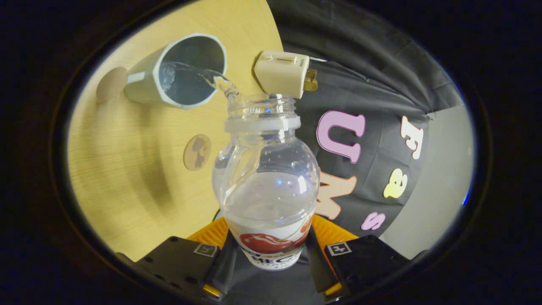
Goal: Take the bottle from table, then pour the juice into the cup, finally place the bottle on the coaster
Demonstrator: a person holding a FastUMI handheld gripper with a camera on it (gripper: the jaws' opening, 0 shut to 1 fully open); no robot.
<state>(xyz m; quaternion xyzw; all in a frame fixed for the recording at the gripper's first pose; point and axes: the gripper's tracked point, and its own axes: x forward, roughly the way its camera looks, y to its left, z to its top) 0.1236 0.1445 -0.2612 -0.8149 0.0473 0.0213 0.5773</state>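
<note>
Pouring is under way: 1 claw point(271, 254) has its 2 fingers closed against opposite sides of 1 clear plastic bottle point(266, 186), pressing on the labelled lower part, so the bottle sits between them and juts ahead. The bottle is uncapped and tipped toward the bench point(127, 178), its open neck pointing beyond the fingers. 1 thin stream of clear liquid point(199, 76) leaves the mouth and arcs into 1 pale cup point(146, 78), which stands on the bench just beyond the bottle's neck, its open top facing the camera. The stream lands inside the cup's rim; more clear liquid shows in the bottle's body, with a few bubbles on the wall. 2 round, flat wooden-looking discs lie on the bench: 1 coaster point(197, 152) beside the bottle's shoulder, between the fingers and the cup, bearing a dark printed figure, and 1 plain disc point(111, 84) just beside the cup's base on its far side; whether it touches the cup cannot be told. 1 cream-coloured plug point(283, 73) with brass-coloured prongs appears just past the bottle's mouth, at the bench's edge, near the cup but apart from it.
</note>
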